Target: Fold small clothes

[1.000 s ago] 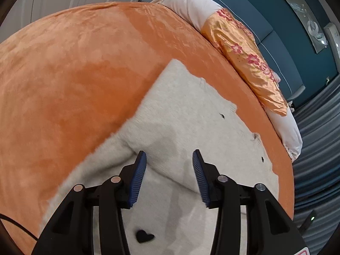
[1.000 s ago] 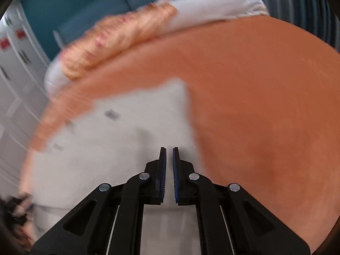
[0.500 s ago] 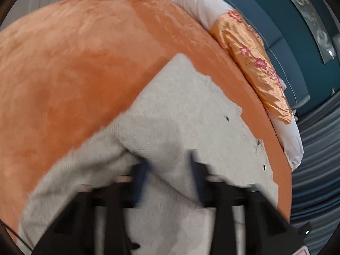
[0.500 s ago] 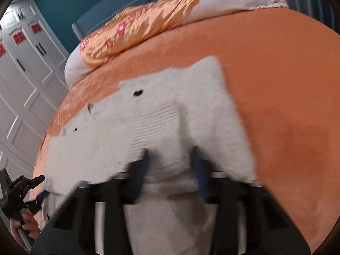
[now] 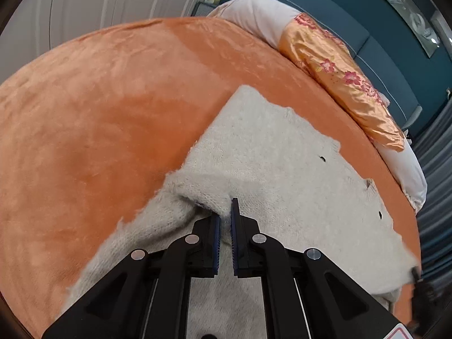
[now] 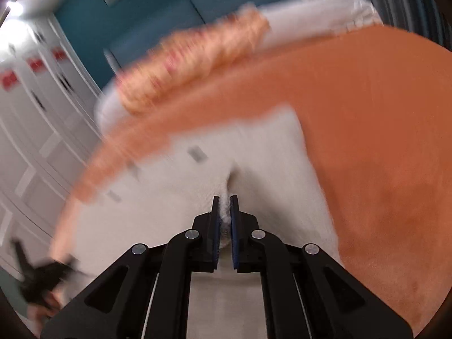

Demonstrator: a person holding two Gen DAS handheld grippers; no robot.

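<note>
From the left wrist view, the left gripper [image 5: 225,220] points low over the orange bedspread [image 5: 113,99]; its fingers, spread a second ago, now pinch a raised fold of the cream sweater [image 5: 282,175].

The right wrist view is blurred: the right gripper [image 6: 225,217], spread half a second ago, pinches the sweater [image 6: 254,155] between its fingers.

2 wrist fisheyes, both low over the bed and looking along their own fingers.

My left wrist view sits close above the cream sweater [image 5: 282,175], facing across the orange bedspread [image 5: 99,113] toward the floral pillow [image 5: 347,84] and the teal wall [image 5: 381,36]. My right wrist view, blurred, looks from the other side of that sweater [image 6: 254,155] toward the same pillow [image 6: 192,67] and the white wardrobe doors [image 6: 36,107]. Both share sweater, bedspread [image 6: 381,127], pillow.
</note>
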